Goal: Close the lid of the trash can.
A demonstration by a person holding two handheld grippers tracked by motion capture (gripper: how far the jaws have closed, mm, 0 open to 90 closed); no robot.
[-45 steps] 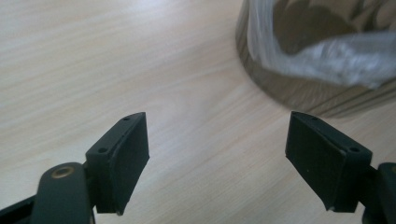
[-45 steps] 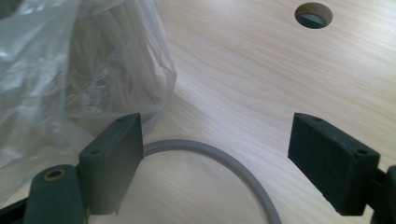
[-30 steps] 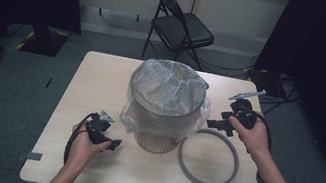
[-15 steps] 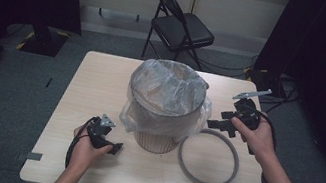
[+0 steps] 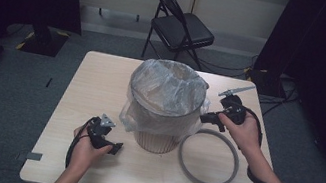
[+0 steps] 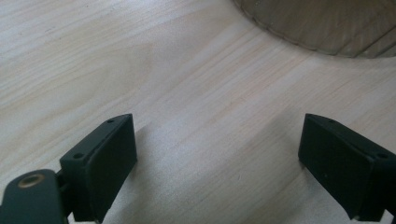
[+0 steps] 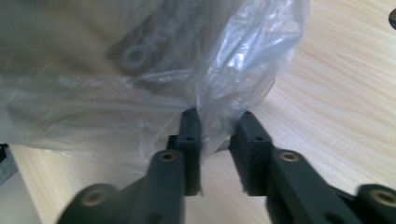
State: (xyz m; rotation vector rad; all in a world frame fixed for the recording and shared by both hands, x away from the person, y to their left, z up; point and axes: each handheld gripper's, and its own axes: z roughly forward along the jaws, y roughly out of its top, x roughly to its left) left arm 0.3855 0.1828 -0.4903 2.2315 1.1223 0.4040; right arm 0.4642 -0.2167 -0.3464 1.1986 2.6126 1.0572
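A tan bin [image 5: 159,131] lined with a clear plastic bag [image 5: 167,84] stands mid-table; its base [image 6: 327,23] shows ahead of my left gripper. My left gripper [image 5: 115,148] [image 6: 217,163] rests on the wood to the bin's front left, jaws wide open, nothing between them. My right gripper [image 5: 204,119] [image 7: 217,126] is at the bin's right side. Its jaws have just been closing and stand close together, a narrow gap left, with a hanging fold of the bag [image 7: 219,93] between them. A grey ring [image 5: 208,158] lies flat on the table, right of the bin.
The light wooden table [image 5: 101,85] has bare wood at its left and front. A black folding chair [image 5: 182,26] stands beyond the far edge. Cables [image 5: 273,90] lie on the floor at the back right. Dark curtains flank both sides.
My right gripper has shifted in toward the bin's side, close against the bag's overhang. The left hand has stayed where it was.
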